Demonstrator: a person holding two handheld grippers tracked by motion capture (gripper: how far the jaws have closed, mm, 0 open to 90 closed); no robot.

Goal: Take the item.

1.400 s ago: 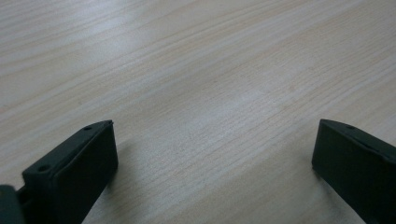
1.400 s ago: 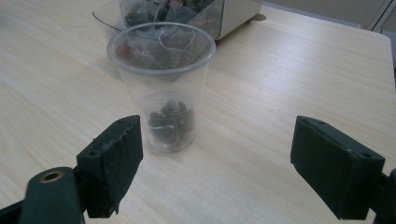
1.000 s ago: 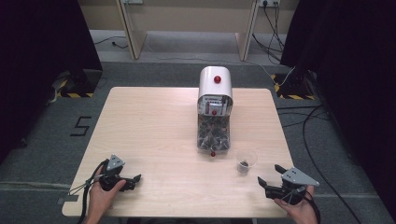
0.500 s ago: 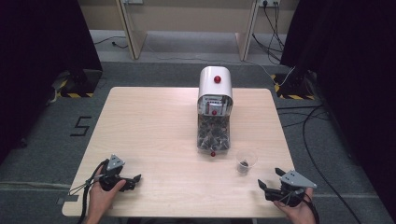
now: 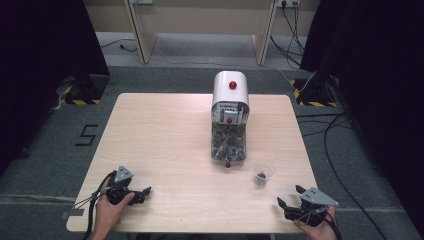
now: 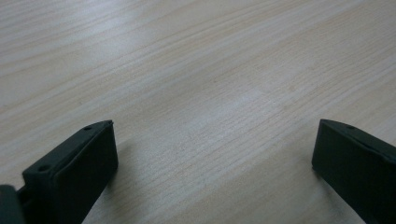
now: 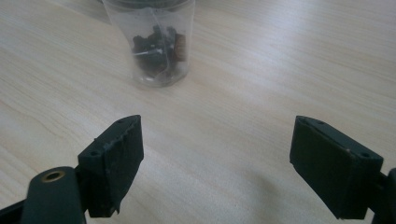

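A clear plastic cup [image 5: 263, 172] with dark pieces in its bottom stands on the wooden table [image 5: 165, 140], just right of a white-topped dispenser [image 5: 229, 95] whose clear lower bin holds dark pieces. My right gripper [image 5: 289, 196] rests near the front right edge, open and empty, a little short of the cup. In the right gripper view the cup [image 7: 159, 42] stands ahead of the spread jaws of the right gripper [image 7: 217, 126], slightly left of centre. My left gripper [image 5: 144, 195] lies at the front left, open, with bare table between the jaws of the left gripper [image 6: 215, 135].
The dispenser has a red button [image 5: 232, 85] on top and a small red knob [image 5: 227, 164] at its base. Cables run over the grey floor [image 5: 350, 150] to the right of the table. Dark curtains hang at both sides.
My right gripper has shifted slightly left and toward the near edge. The left gripper, the cup and the dispenser have not moved.
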